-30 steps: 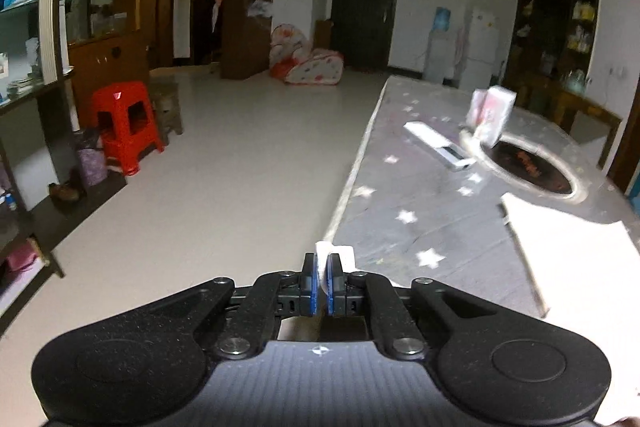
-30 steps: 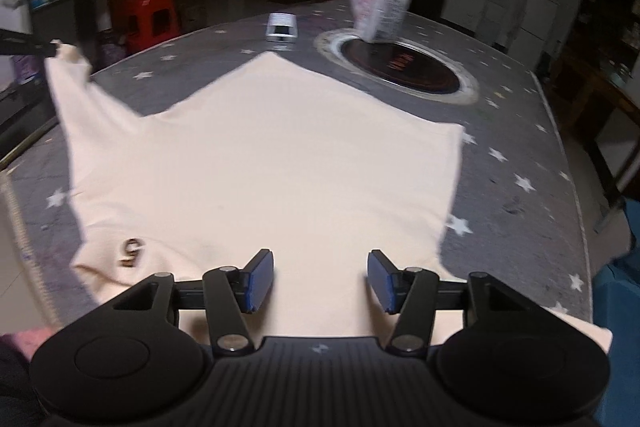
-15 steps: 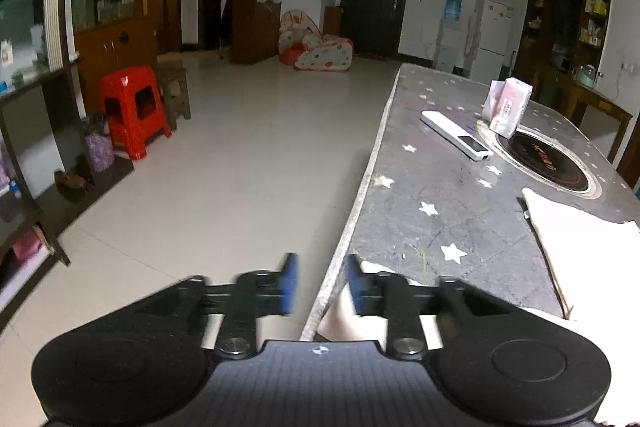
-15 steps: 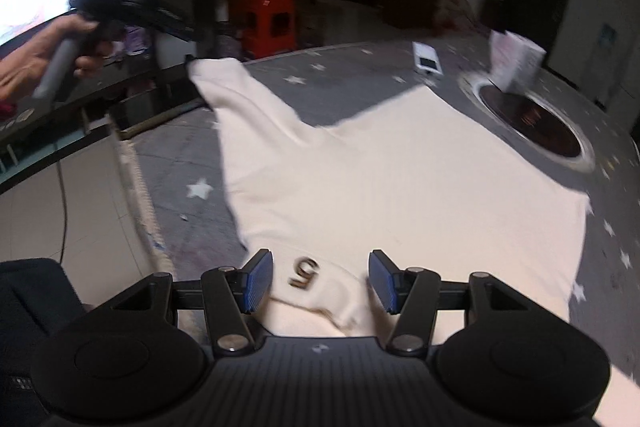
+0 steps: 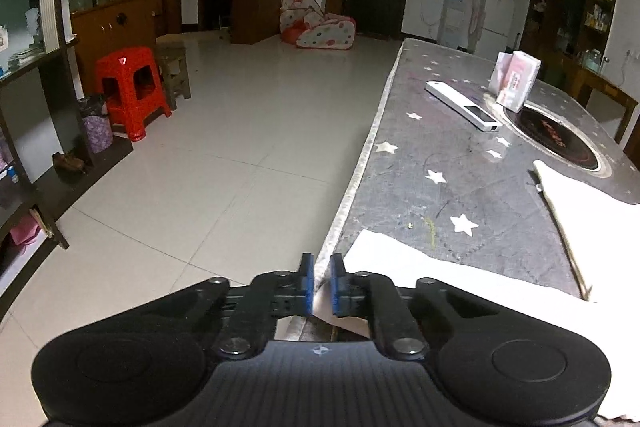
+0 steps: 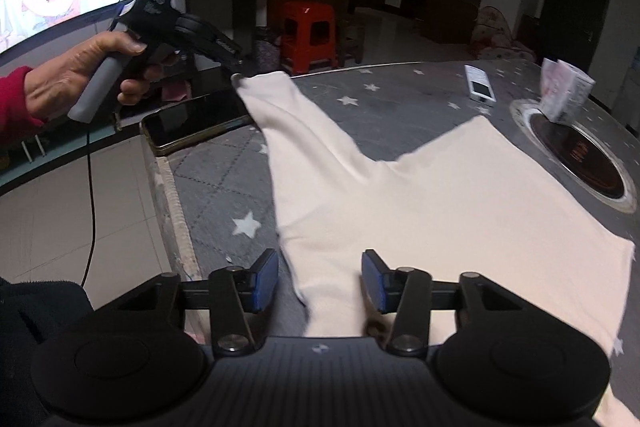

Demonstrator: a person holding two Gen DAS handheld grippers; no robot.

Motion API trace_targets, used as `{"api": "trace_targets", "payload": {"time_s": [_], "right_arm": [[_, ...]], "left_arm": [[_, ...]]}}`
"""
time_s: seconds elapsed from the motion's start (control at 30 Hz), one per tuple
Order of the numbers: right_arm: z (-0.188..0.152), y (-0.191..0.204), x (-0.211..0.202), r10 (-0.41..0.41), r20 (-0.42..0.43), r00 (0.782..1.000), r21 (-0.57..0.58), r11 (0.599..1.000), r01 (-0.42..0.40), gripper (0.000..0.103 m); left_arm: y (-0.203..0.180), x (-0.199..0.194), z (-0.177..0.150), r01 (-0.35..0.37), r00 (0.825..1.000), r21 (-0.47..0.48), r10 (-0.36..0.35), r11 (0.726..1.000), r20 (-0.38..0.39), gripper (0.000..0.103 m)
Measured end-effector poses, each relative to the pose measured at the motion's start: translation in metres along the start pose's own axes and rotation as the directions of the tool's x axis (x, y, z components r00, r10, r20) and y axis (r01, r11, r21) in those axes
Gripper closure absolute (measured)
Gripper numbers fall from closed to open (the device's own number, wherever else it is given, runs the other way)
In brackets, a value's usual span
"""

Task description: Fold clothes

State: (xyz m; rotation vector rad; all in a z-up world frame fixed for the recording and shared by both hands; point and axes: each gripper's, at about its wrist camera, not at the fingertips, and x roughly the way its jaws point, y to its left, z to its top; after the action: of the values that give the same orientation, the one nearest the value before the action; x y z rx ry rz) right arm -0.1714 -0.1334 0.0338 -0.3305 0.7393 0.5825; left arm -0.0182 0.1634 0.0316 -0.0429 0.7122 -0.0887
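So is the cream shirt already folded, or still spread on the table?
Still spread. The shirt lies flat on the table, one sleeve stretched out toward the left gripper.

The left gripper [image 5: 320,281], clamped on the sleeve [image 5: 404,267] a second ago, lets it drop flat at the table's [image 5: 460,163] edge, its fingers wide half a second ago and now nearly together over the cloth; the right gripper [image 6: 320,279] swings left from the hem [image 6: 600,287] to the neckline, jaws wide throughout.
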Motion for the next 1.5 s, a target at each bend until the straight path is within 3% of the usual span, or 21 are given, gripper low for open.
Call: {"api": "trace_targets", "payload": {"time_s": [0.03,0.2,0.3,0.53,0.63,0.77,0.87,1.0,1.13,1.23,1.33,1.5], "right_arm": [[0.001,0.003,0.003,-0.002,0.002,1.0,-0.009,1.0,0.002,0.061],[0.004,0.011,0.018,-0.007,-0.011,1.0,-0.022,1.0,0.007,0.09],[0.002,0.018,0.018,-0.014,-0.004,1.0,-0.037,0.999,0.013,0.098],[-0.001,0.025,0.02,0.02,0.001,1.0,-0.035,0.999,-0.02,0.097],[0.002,0.021,0.012,0.037,0.011,0.999,-0.022,0.999,-0.037,0.087],[-0.005,0.008,-0.013,0.013,0.043,0.999,0.029,0.999,-0.014,0.086],[-0.016,-0.01,-0.035,-0.054,0.043,0.998,0.092,0.995,0.05,0.086],[-0.04,-0.043,-0.059,-0.175,-0.003,0.985,0.187,0.967,0.173,0.085],[-0.062,-0.068,-0.068,-0.228,-0.076,0.971,0.241,0.941,0.239,0.085],[-0.078,-0.085,-0.073,-0.257,-0.132,0.957,0.274,0.919,0.284,0.085],[-0.086,-0.084,-0.069,-0.252,-0.173,0.952,0.249,0.924,0.29,0.085],[-0.085,-0.085,-0.073,-0.268,-0.167,0.949,0.243,0.921,0.303,0.085]], "left_arm": [[-0.001,0.0,0.0,-0.005,1.0,0.007,0.005,1.0,0.004,0.099],[-0.006,-0.001,0.0,-0.043,0.999,0.045,0.042,0.998,0.027,0.102],[-0.002,-0.001,0.003,-0.055,0.998,0.033,0.054,0.998,0.034,0.103],[0.003,0.001,0.007,-0.066,0.998,0.004,0.065,0.998,0.026,0.103],[-0.008,-0.006,0.01,-0.015,0.999,0.017,0.014,1.0,0.031,0.101],[-0.031,-0.018,0.016,0.083,0.996,0.046,-0.085,0.995,0.041,0.099],[-0.052,-0.026,0.018,0.16,0.985,0.079,-0.164,0.984,0.045,0.095],[-0.087,-0.034,0.015,0.265,0.962,0.137,-0.272,0.954,0.032,0.088],[-0.128,-0.04,0.005,0.376,0.924,0.209,-0.383,0.903,-0.008,0.078],[-0.159,-0.046,-0.007,0.459,0.885,0.266,-0.461,0.848,-0.058,0.075],[-0.19,-0.053,-0.022,0.522,0.848,0.333,-0.52,0.785,-0.105,0.075],[-0.229,-0.059,-0.049,0.598,0.794,0.399,-0.579,0.695,-0.183,0.076]]}}
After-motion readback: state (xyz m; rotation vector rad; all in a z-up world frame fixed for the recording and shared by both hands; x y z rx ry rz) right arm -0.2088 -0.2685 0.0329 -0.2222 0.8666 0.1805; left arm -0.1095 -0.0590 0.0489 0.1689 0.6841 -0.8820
